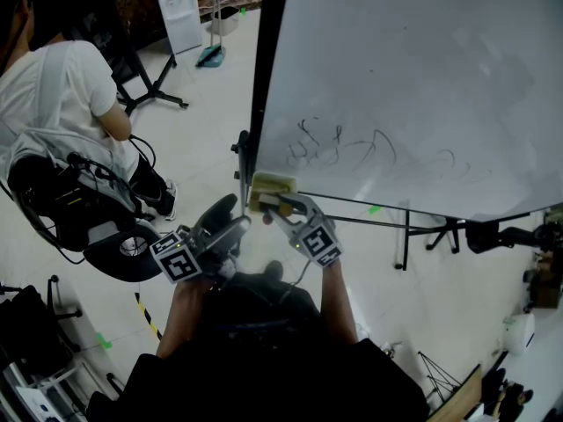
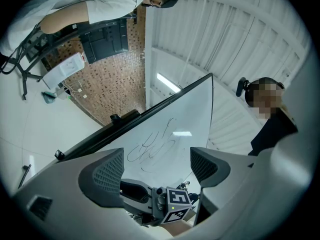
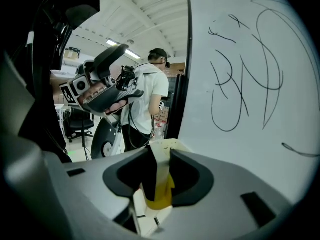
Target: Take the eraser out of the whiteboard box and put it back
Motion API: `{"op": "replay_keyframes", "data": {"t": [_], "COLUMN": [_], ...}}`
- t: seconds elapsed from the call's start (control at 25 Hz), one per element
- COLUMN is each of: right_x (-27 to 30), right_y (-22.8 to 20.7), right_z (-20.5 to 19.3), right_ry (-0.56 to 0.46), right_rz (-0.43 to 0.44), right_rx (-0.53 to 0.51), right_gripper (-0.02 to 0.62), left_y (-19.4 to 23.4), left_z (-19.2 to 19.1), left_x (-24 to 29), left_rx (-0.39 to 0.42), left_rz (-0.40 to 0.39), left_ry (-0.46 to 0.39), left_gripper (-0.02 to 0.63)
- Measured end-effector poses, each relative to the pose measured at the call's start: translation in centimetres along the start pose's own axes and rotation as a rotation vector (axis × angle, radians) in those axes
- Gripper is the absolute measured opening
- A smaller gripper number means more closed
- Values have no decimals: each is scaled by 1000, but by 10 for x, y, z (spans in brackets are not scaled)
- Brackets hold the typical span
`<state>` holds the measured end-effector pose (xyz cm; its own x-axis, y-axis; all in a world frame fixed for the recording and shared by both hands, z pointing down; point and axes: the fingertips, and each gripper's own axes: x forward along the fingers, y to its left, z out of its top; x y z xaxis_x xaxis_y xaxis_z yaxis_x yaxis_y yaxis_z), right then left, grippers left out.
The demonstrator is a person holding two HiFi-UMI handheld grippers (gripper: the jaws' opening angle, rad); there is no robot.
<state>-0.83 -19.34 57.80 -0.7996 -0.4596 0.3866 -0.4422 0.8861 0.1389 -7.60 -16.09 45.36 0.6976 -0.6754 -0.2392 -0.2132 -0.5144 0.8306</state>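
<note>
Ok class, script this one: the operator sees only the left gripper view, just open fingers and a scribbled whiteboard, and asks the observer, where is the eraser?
Observer: The eraser is clamped between the right gripper's fingers.
Operator: Is it near the board?
Observer: Yes. In the head view it sits by the whiteboard's lower left corner.
Operator: Is my left gripper touching it?
Observer: No. The left gripper is below and to the left of the eraser in the head view, apart from it.
</note>
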Motion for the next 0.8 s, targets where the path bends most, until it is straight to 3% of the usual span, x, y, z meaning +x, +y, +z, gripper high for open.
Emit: {"op": "replay_keyframes", "data": {"t": [0.8], "right_x": [-4], "right_y": [-10], "right_z": [0], "right_ry": [-40], "right_rz": [-38], "right_rx": [95], "right_gripper": [201], "left_y": [-3], "left_z": [-3], "left_x": [4], "left_rx": [14], "left_rz": [0], "left_ry": [15], "left_gripper": [408]}}
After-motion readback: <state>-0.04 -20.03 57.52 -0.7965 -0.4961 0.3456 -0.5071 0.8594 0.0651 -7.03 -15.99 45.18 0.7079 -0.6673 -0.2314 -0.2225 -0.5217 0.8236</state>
